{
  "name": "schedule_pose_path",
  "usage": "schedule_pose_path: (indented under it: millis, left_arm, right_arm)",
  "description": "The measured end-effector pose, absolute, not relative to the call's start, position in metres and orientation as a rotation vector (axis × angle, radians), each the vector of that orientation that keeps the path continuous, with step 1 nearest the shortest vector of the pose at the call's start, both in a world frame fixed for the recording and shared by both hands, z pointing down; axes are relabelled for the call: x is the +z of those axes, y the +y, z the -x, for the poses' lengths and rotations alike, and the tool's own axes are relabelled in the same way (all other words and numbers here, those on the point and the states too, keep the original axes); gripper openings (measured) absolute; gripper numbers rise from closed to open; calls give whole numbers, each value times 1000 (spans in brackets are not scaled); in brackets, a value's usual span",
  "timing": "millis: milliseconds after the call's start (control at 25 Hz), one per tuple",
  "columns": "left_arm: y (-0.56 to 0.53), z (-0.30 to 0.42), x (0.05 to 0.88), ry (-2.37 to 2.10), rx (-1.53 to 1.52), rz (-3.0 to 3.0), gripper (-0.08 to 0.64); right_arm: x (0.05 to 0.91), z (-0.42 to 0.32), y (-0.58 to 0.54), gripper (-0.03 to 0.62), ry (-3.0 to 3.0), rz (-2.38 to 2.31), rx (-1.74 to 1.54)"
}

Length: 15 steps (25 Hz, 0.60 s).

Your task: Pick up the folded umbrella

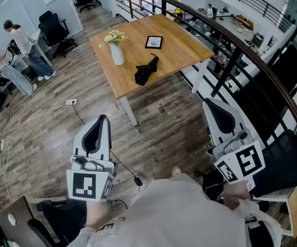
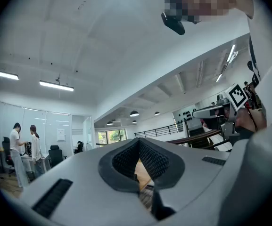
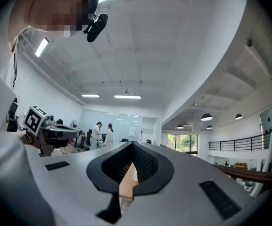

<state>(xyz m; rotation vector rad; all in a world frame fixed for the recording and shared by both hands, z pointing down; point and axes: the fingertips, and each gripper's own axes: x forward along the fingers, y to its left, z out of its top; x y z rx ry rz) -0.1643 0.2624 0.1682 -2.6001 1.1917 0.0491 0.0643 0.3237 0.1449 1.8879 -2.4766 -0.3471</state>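
Black folded umbrella point(image 1: 146, 71) lies on the worktop point(image 1: 184, 48), well ahead of the jaws; left gripper point(image 1: 102, 120) and right gripper point(image 1: 210, 104) are closed, empty, carried level, presumably for approach.

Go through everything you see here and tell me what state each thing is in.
umbrella: folded, lying on the table, not held
vase: upright, flowers in it
tablet: lying flat, face up
left tongs: shut, empty
right tongs: shut, empty
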Motion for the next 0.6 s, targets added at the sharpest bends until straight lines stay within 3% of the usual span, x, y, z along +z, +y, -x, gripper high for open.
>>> schedule_pose_path:
  millis: [600]
  left_arm:
    - [257,192,171,1186,124,2635,17]
  right_arm:
    - [181,-34,305,28,-2373,-1697,-270]
